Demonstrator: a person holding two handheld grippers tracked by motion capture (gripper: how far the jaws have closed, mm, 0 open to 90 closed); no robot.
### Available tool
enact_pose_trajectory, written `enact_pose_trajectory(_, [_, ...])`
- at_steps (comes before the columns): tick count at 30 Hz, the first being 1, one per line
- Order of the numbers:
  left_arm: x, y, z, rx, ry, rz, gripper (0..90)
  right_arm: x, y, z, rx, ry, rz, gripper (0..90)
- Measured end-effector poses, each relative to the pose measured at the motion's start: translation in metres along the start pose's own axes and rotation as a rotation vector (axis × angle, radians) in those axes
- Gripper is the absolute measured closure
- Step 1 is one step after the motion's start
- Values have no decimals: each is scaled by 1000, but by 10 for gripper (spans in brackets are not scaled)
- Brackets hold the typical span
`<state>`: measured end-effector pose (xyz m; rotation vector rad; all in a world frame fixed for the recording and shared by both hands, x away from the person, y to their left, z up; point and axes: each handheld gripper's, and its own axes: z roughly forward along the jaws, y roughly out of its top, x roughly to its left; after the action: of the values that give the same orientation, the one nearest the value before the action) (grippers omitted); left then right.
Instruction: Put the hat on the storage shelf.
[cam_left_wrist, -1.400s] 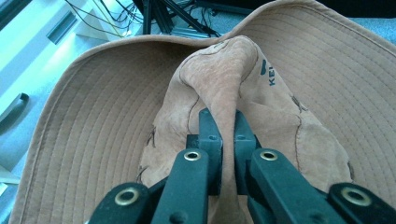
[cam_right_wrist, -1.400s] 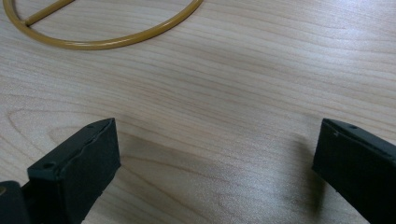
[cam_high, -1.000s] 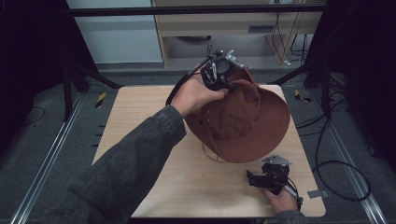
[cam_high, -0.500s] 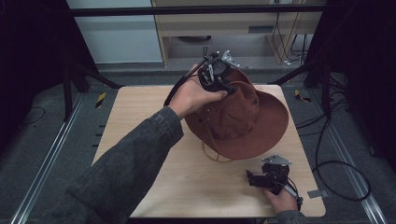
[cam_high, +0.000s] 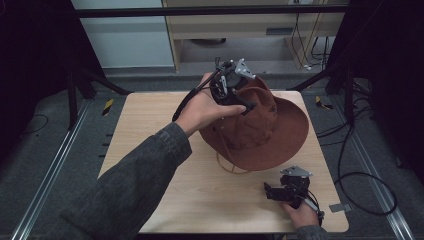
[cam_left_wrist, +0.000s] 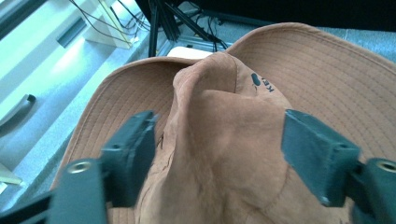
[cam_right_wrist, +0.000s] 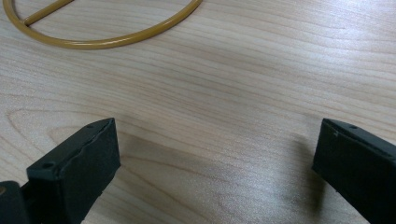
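A big brown hat (cam_high: 260, 127) sits on the far right part of the wooden table (cam_high: 150, 135), at about 1 o'clock from the table's middle. It has a wide floppy brim and a soft bumpy top. The brim looks tilted, with its far side higher than its near side.

The left gripper (cam_high: 235, 95) is at the top of the hat, at about 11 o'clock on it. A hand (cam_high: 202, 110) in a grey sleeve (cam_high: 135, 185) holds this gripper. In the left gripper view, the left gripper (cam_left_wrist: 219, 154) has its two black jaws spread wide, one on each side of the hat (cam_left_wrist: 224, 140) top. The soft brown top bulges up between them. The left jaw looks like it touches the cloth. The right jaw is just beside the cloth, and it is hard to tell if it touches. There is a small dark mark with letters on the hat top.

A thin yellow-brown ring (cam_high: 232, 165) peeks out from under the near edge of the hat.

The right gripper (cam_high: 287, 192) rests low on the table at about 5 o'clock, near the front right corner. A hand (cam_high: 302, 212) holds it. In the right gripper view, the right gripper (cam_right_wrist: 215, 158) has its jaws spread far apart with only bare wood between them. The ring (cam_right_wrist: 102, 28) curves across the top of that view, well apart from the jaws.
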<state>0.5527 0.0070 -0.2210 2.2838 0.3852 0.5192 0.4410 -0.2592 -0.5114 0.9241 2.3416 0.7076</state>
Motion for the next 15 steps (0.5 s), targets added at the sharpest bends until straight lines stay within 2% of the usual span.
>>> enact_pose_trajectory(1, [0, -1, -2, -5, 2, -6, 204, 0, 0, 0, 3, -10, -1, 7])
enact_pose_trajectory(6, [3, -7, -14, -18, 4, -29, 138, 0, 0, 0, 3, -11, -1, 6])
enact_pose_trajectory(7, [5, -11, -19, -25, 1, -46, 128, 0, 0, 0, 3, -11, -1, 6])
enact_pose_trajectory(15, [10, -26, -37, -26, 7, -63, 97, 0, 0, 0, 3, -11, -1, 6])
